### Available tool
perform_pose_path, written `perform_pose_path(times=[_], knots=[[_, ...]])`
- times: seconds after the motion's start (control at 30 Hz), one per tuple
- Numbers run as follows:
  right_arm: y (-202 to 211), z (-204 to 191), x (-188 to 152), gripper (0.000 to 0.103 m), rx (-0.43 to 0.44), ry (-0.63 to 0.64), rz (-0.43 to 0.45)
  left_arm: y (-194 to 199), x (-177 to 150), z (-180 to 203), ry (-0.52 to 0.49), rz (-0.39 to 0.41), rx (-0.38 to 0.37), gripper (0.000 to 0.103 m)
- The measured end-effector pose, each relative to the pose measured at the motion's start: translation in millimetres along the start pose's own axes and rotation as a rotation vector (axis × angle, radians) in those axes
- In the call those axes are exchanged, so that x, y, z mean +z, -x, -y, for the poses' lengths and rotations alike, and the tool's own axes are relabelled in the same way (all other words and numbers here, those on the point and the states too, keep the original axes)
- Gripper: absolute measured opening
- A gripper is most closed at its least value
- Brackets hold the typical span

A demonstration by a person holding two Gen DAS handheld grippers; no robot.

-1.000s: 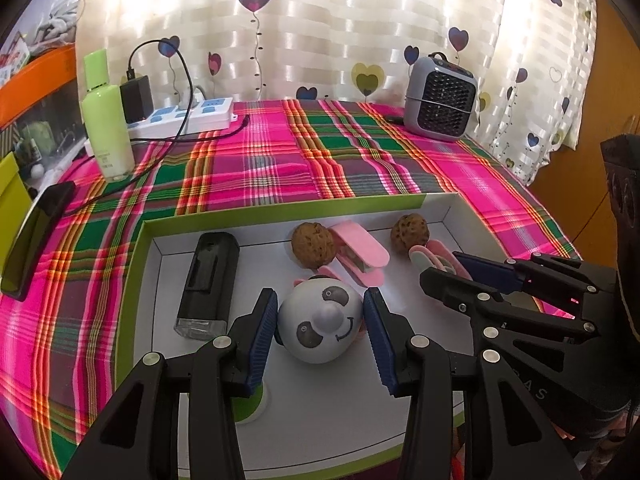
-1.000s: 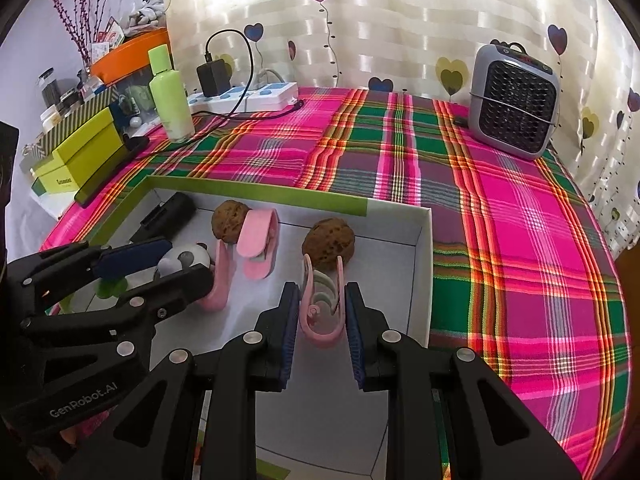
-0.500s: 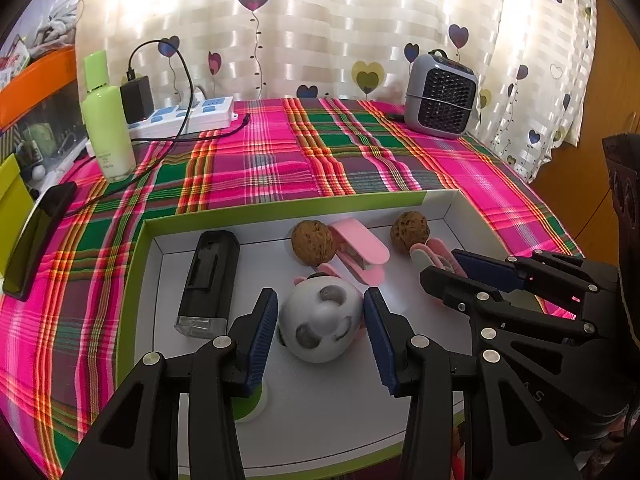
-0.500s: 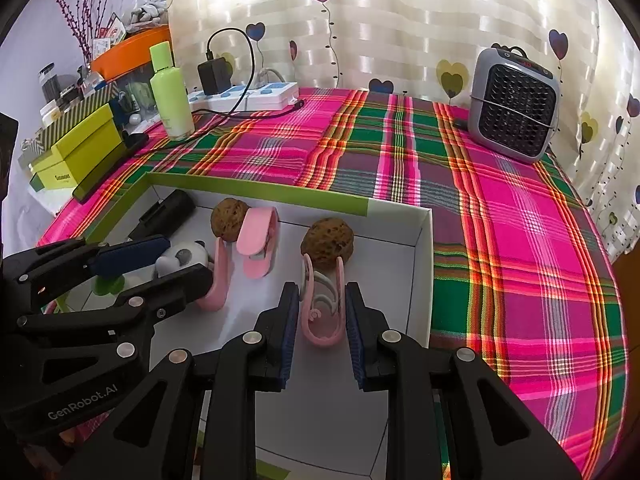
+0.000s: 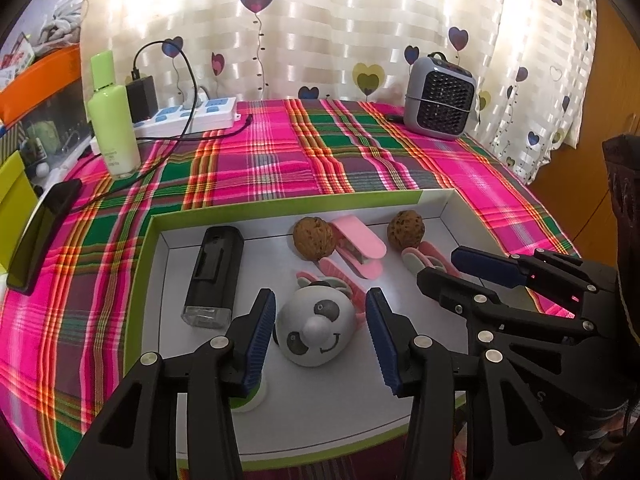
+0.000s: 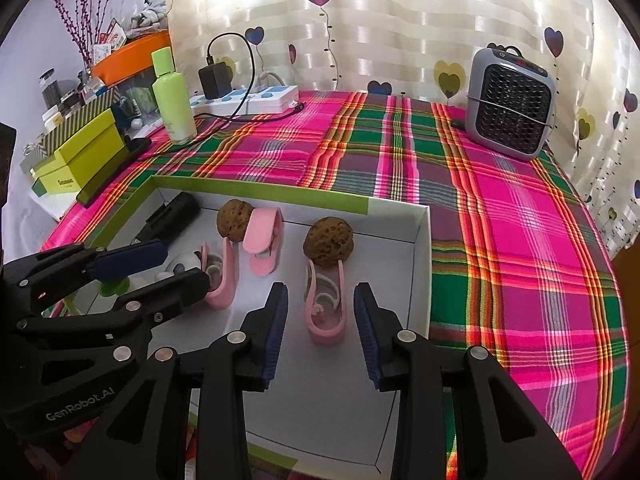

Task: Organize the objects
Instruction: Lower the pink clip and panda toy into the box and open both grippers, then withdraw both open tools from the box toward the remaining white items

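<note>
A white box with a green rim (image 5: 280, 202) (image 6: 256, 190) lies on the plaid cloth. In it lie a panda toy (image 5: 316, 330), a black device (image 5: 214, 276) (image 6: 170, 218), two walnuts (image 5: 312, 238) (image 5: 405, 228) (image 6: 328, 242) and pink clips (image 5: 358, 246) (image 6: 325, 304). My left gripper (image 5: 320, 340) is open, its fingers on either side of the panda toy with gaps. My right gripper (image 6: 320, 330) is open around a pink clip that rests on the box floor.
A green bottle (image 5: 114, 120), a power strip with charger (image 5: 188, 116) and a phone (image 5: 40, 236) are at the left. A grey fan heater (image 5: 438, 98) (image 6: 510, 106) stands at the back right. Yellow-green boxes (image 6: 80, 156) sit off the table's left edge.
Both grippers have opened: the left has let go of the panda toy, the right has let go of the pink clip. Both objects now rest in the box.
</note>
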State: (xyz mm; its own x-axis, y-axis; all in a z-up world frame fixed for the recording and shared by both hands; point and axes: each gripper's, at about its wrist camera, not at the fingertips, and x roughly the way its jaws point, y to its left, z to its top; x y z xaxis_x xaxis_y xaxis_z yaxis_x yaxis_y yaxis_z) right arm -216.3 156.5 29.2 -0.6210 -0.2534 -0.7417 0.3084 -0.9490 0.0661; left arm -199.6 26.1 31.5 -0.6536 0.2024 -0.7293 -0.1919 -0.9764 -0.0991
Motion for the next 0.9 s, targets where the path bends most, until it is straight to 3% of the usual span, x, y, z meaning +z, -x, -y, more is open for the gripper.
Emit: perform_pose_path(times=[0.2, 0.9], knots=[[7, -1, -1, 0.047, -0.006, -0.01, 0.012, 11, -2, 2, -0.005, 0.013, 0.006, 0.047], [41, -14, -13, 0.047, -0.022, -0.033, 0.047, 47, -20, -3, 0.018, 0.034, 0.019, 0.048]])
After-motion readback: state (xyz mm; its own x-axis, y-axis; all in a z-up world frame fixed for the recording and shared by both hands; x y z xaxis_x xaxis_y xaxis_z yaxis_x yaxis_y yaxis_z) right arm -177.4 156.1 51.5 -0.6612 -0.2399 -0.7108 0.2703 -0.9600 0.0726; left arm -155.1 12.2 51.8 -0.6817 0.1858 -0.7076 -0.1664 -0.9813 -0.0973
